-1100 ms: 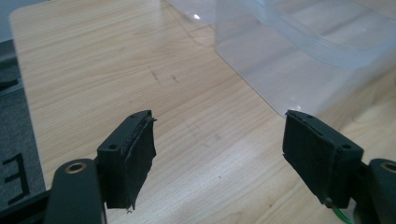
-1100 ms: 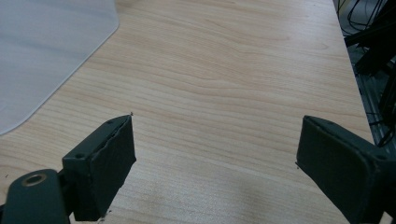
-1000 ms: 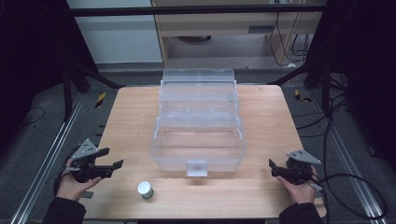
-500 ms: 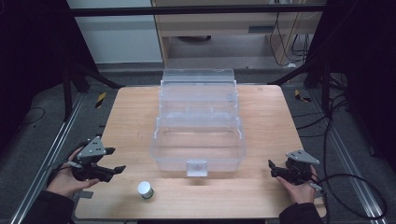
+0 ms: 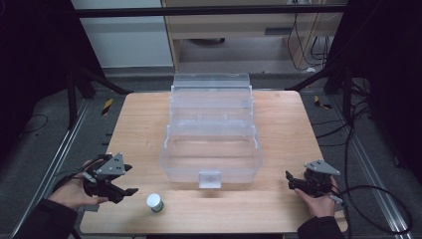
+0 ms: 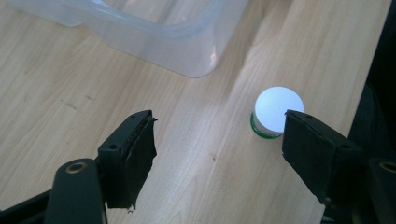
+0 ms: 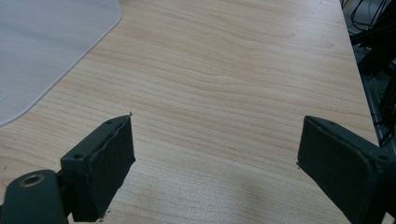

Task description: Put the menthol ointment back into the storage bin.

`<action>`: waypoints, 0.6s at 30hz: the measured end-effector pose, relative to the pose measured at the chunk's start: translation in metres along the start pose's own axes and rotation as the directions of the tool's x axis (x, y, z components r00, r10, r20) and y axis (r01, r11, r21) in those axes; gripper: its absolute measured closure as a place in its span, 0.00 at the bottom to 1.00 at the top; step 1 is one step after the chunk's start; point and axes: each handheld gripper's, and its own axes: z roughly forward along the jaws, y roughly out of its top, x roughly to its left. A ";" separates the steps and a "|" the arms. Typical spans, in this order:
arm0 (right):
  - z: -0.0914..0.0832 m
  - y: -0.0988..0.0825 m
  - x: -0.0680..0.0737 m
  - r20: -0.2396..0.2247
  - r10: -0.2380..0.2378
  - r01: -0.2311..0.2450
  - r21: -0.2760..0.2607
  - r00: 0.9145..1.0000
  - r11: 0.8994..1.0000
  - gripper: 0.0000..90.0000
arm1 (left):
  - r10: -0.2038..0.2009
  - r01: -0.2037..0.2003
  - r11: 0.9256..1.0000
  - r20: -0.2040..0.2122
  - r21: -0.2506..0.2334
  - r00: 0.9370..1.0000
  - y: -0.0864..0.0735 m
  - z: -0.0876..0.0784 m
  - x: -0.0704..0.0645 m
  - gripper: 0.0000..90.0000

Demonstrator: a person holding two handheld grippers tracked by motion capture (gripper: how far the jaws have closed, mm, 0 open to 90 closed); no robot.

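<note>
Left claw (image 5: 128, 180) now nearer the small white-capped round jar (image 5: 155, 201) on the wooden tabletop (image 5: 139, 124), jaws wide, empty, right claw (image 5: 290, 179) unmoved, open, empty.

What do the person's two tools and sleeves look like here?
Both the left tool and the right tool are black with blocky jaws and a grey three-cornered plate on top. A black cable trails from the right one. Both sleeves are dark.

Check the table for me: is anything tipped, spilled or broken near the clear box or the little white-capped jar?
Nothing stands out. The clear box sits square on the table, open and unbroken. The white-capped jar stands upright on bare wood, apart from the box, no spill around it. The left gripper points toward it with jaws open; the right gripper is open too.
</note>
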 end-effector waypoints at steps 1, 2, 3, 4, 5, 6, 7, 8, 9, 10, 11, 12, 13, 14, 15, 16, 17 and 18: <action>0.000 0.000 0.000 0.000 0.000 0.000 0.000 1.000 1.000 0.12 | 0.000 0.000 1.000 0.000 0.000 1.000 0.000 0.000 0.000 0.28; 0.000 0.000 0.000 -0.001 -0.002 0.002 0.001 1.000 1.000 0.12 | 0.012 -0.012 1.000 0.006 0.008 1.000 0.002 0.002 -0.002 0.28; 0.000 0.000 0.000 0.000 -0.004 0.004 0.000 1.000 1.000 0.12 | 0.033 -0.033 0.999 0.017 0.024 0.999 0.005 0.005 -0.003 0.28; 0.000 0.000 0.000 -0.001 -0.005 0.005 0.001 1.000 1.000 0.12 | 0.043 -0.044 0.998 0.023 0.034 0.999 0.006 0.007 -0.004 0.28; 0.000 0.000 0.000 -0.001 -0.005 0.005 0.001 1.000 1.000 0.12 | 0.050 -0.051 0.998 0.031 0.040 0.998 0.007 0.008 -0.005 0.28; 0.000 0.000 0.000 -0.002 -0.005 0.005 0.002 1.000 1.000 0.12 | 0.058 -0.060 0.997 0.039 0.048 0.998 0.009 0.010 -0.006 0.28; 0.001 0.000 0.000 -0.001 -0.008 0.008 0.002 1.000 1.000 0.12 | 0.058 -0.060 0.997 0.039 0.048 0.998 0.009 0.010 -0.006 0.28; 0.001 0.000 0.000 -0.001 -0.011 0.011 0.001 1.000 1.000 0.12 | 0.071 -0.074 0.995 0.051 0.060 0.996 0.011 0.014 -0.007 0.28; 0.001 0.000 0.000 -0.003 -0.010 0.010 0.005 1.000 1.000 0.12 | 0.078 -0.082 0.994 0.059 0.071 0.995 0.012 0.015 -0.008 0.28; 0.001 0.000 0.000 -0.002 -0.013 0.013 0.004 1.000 1.000 0.12 | 0.081 -0.086 0.993 0.070 0.077 0.994 0.013 0.017 -0.009 0.28; 0.001 0.000 0.000 -0.003 -0.013 0.013 0.005 1.000 1.000 0.12 | 0.087 -0.094 0.992 0.081 0.087 0.993 0.015 0.019 -0.009 0.29; 0.001 0.000 0.000 -0.003 -0.012 0.012 0.007 1.000 1.000 0.12 | 0.096 -0.104 0.990 0.087 0.094 0.992 0.016 0.021 -0.010 0.29; 0.001 0.000 0.000 -0.003 -0.014 0.014 0.008 1.000 1.000 0.12 | 0.102 -0.111 0.989 0.093 0.099 0.990 0.017 0.023 -0.011 0.29; 0.001 0.000 0.000 -0.006 -0.011 0.011 0.010 1.000 1.000 0.12 | 0.107 -0.118 0.988 0.100 0.105 0.989 0.018 0.025 -0.012 0.29; 0.002 0.000 0.001 -0.006 -0.011 0.011 0.013 1.000 1.000 0.12 | 0.113 -0.125 0.986 0.106 0.108 0.988 0.019 0.027 -0.012 0.29; 0.002 0.000 0.001 -0.006 -0.013 0.013 0.014 1.000 1.000 0.12 | 0.120 -0.133 0.985 0.111 0.114 0.987 0.020 0.029 -0.013 0.30; 0.002 0.000 0.001 -0.006 -0.013 0.014 0.015 1.000 1.000 0.12 | 0.127 -0.141 0.983 0.117 0.121 0.985 0.022 0.030 -0.014 0.30; 0.002 0.000 0.001 -0.006 -0.013 0.013 0.014 1.000 1.000 0.12 | 0.131 -0.146 0.982 0.123 0.122 0.984 0.023 0.032 -0.015 0.30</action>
